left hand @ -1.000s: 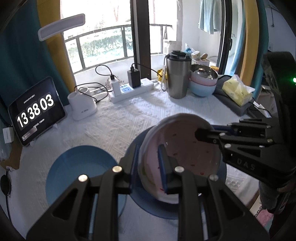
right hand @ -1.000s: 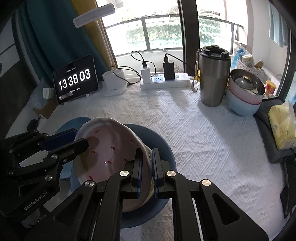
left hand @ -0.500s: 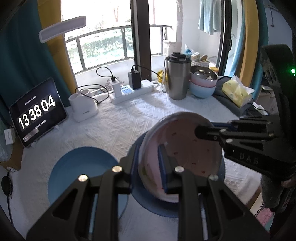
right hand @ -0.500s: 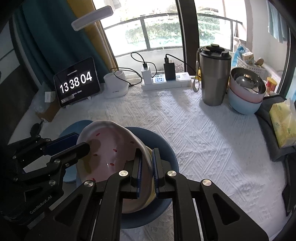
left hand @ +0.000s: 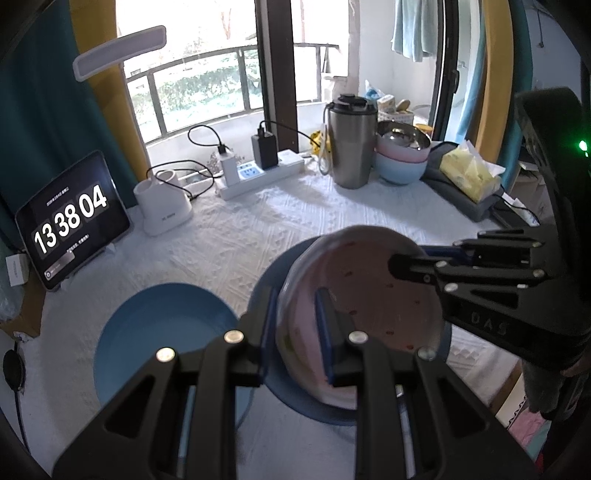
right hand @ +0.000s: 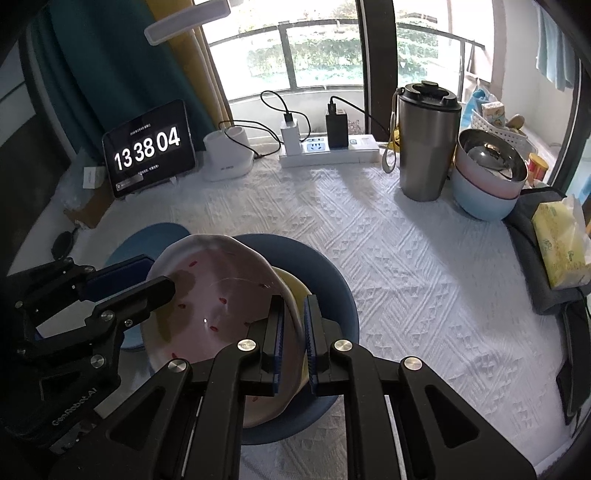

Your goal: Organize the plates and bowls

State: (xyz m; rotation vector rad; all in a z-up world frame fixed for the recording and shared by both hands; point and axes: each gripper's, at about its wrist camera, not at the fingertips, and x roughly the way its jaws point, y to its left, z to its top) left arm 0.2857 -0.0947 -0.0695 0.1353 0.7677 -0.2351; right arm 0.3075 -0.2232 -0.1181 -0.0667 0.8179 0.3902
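Bench (right hand: 406,258) covered in white textured cloth. Large window (right hand: 314,48) along far edge, daylight pouring in, balcony railing (left hand: 207,66) and greenery outside. Dark window post (left hand: 275,62) at middle. Teal curtain (right hand: 107,62) and yellow curtain (right hand: 205,77) at far left corner. White lamp bar (left hand: 118,51) overhead. Pale cloth (left hand: 415,29) hanging outside, far right.

A pale pink plate (right hand: 221,306) flecked with red marks, above a dark blue plate (right hand: 332,280); a lighter blue plate (left hand: 166,325) on the white textured cloth (right hand: 406,258).
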